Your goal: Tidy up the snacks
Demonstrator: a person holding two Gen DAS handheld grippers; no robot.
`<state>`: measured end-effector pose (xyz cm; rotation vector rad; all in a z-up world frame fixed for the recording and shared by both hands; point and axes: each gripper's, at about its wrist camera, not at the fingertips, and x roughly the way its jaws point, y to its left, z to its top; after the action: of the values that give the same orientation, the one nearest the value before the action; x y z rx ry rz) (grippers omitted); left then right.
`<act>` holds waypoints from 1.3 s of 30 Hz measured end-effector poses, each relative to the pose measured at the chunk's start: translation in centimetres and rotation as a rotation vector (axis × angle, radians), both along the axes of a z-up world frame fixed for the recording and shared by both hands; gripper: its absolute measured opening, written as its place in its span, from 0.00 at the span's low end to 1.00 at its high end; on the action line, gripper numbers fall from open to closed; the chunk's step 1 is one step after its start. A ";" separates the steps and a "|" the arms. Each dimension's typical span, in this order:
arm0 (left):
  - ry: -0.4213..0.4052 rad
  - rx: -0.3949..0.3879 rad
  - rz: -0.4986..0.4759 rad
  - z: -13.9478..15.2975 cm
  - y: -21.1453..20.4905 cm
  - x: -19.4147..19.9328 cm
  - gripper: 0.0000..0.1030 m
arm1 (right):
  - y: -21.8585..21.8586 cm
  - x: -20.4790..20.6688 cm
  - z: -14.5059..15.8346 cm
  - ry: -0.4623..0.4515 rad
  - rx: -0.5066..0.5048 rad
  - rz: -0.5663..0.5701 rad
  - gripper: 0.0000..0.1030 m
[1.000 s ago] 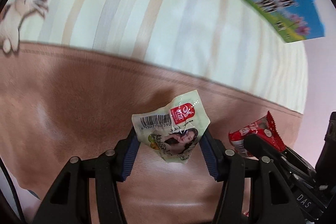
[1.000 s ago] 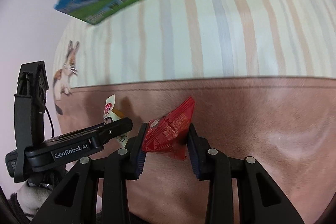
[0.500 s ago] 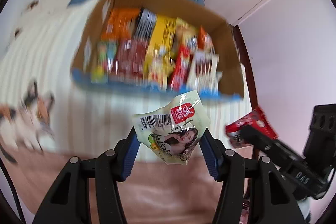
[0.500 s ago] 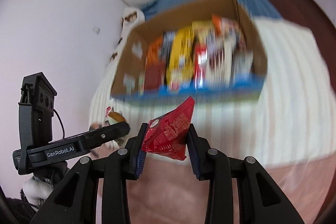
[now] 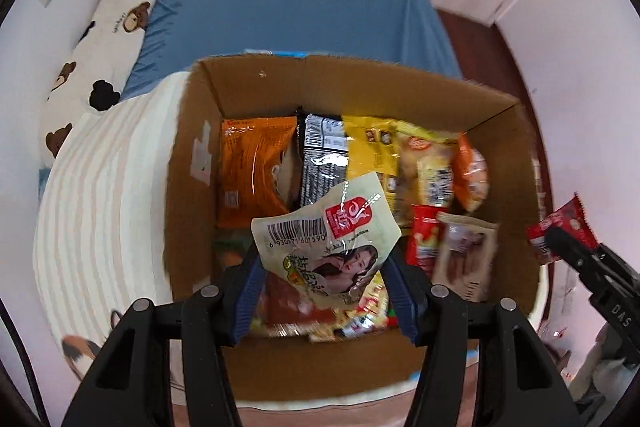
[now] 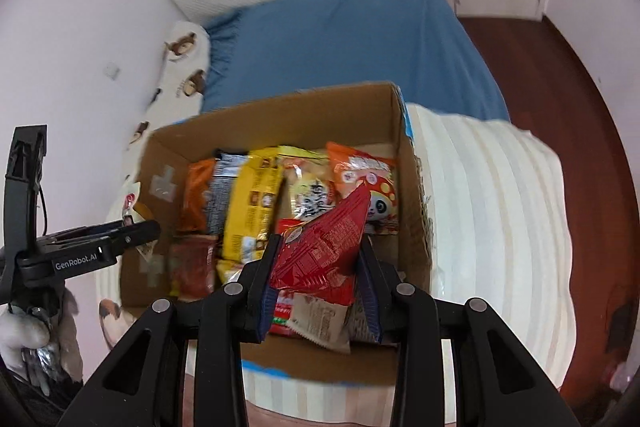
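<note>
Left wrist view
Left gripper [image 5: 326,279]: clenched on a pale green snack pouch [image 5: 326,239], its blue pads pinching the lower edges from both sides.
Pouch: glossy crinkled film, flat, with a barcode, a red logo patch and a printed portrait; its long axis tilts up and away from my fingers.
Cardboard box [image 5: 188,195]: directly ahead of and beneath the pouch, open-topped, with matte brown corrugated walls.
Box contents: an orange bag [image 5: 252,171] ahead-left, a black-and-silver pack [image 5: 322,155] straight ahead, a yellow bag [image 5: 370,151] and a small red pack [image 5: 426,239] ahead-right, all standing on edge in rows.
Key relation: the pouch hangs over the near half of the box, so I judge a short drop forward and down would seat it.
Right gripper [image 5: 560,235]: far to my right, level with the box's right wall, gripping a red wrapper.

Right wrist view
Right gripper [image 6: 318,283]: clamped on a red triangular packet [image 6: 324,247], shiny foil with a point aimed forward and up.
Box from here [image 6: 412,211]: straight ahead, with the packet over its near-right corner.
Beneath my fingers: a tan sachet [image 6: 320,319], blurred.
Ahead of the tip: an orange panda-print bag [image 6: 368,187] against the right wall.
Left gripper [image 6: 134,227]: to my left, outside the box's left wall as seen here.
Nearer hand: each hand is already over its own side of the box.
Bedding: a striped cream quilt [image 6: 492,227] under the box and a blue sheet [image 6: 352,39] beyond.
</note>
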<state>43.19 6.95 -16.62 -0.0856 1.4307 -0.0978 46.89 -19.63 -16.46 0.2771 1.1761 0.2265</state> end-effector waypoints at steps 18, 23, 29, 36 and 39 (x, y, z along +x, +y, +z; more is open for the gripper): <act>-0.044 0.077 -0.003 -2.4 -0.2 1.2 0.90 | 2.5 1.8 -4.8 0.112 -0.140 -0.009 0.95; -0.074 0.071 -0.033 -1.7 -1.0 -1.3 1.00 | 2.4 0.4 -4.4 0.089 -0.172 -0.014 0.97; -0.122 0.039 -0.027 0.2 -1.8 -4.0 1.00 | 2.2 -1.4 -3.3 0.070 -0.169 -0.018 0.97; -0.183 0.012 -0.016 3.2 -2.5 -7.3 1.00 | 1.9 -4.1 -0.9 0.018 -0.159 -0.025 0.97; -0.209 0.000 -0.009 4.4 -2.5 -8.7 1.00 | 1.6 -5.7 0.7 -0.014 -0.153 -0.029 0.97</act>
<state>34.46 4.47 -12.17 -0.0665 1.2221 -0.1111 41.16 -18.01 -15.75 0.1576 1.1679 0.1120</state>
